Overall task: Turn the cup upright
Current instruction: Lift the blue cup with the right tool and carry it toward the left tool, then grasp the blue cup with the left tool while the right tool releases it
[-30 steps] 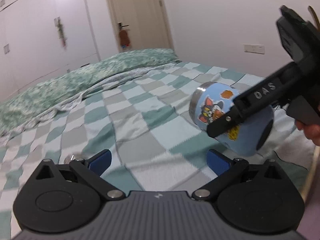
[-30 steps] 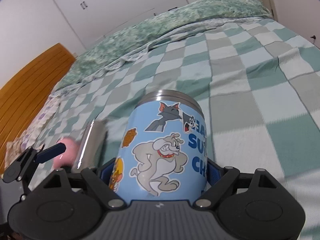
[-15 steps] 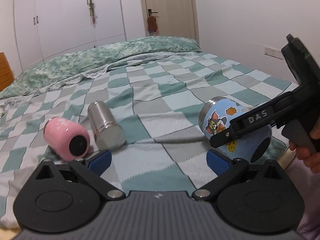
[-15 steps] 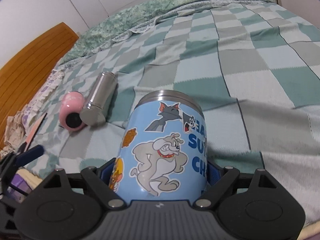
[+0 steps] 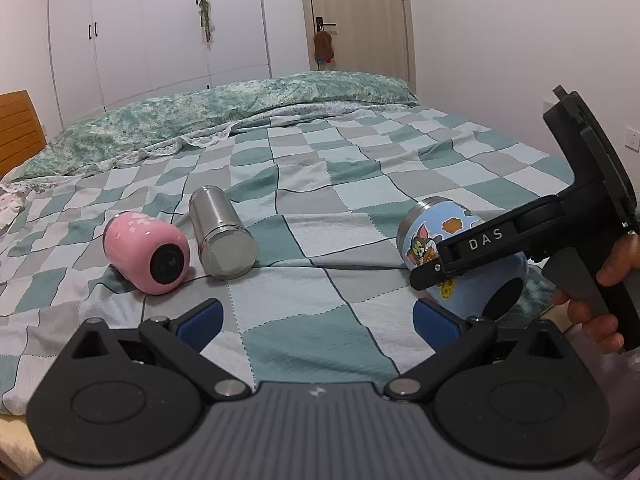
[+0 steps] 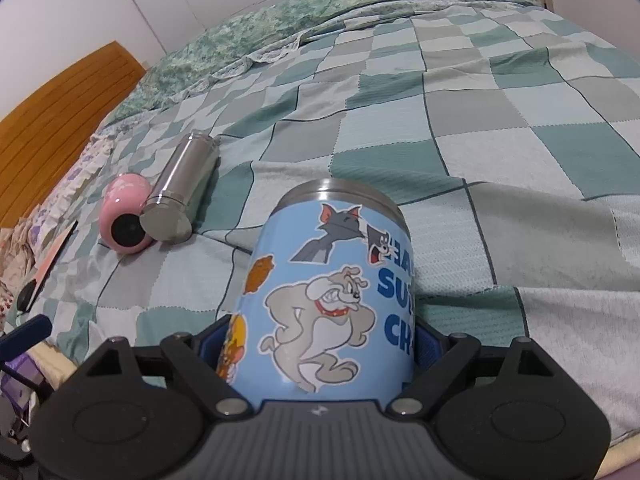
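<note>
A light blue cartoon cup (image 6: 332,292) with a steel rim lies tilted on its side, rim pointing away, near the front edge of the bed. My right gripper (image 6: 316,348) is shut on its lower body; the blue pads press both sides. In the left wrist view the cup (image 5: 432,236) shows at the right, with the right gripper (image 5: 432,280) clamped across it. My left gripper (image 5: 316,320) is open and empty, low over the blanket, left of the cup. The cup's mouth is hidden.
A pink cup (image 5: 146,256) and a steel flask (image 5: 220,236) lie on their sides on the checked blanket (image 5: 320,184), also seen in the right wrist view as the pink cup (image 6: 122,216) and the flask (image 6: 182,192). A wooden headboard (image 6: 60,120) stands at left.
The left gripper has pulled back and turned left, bringing the pink cup and flask into view. The right gripper, still holding the blue cup, has drawn back towards the bed's front edge.
</note>
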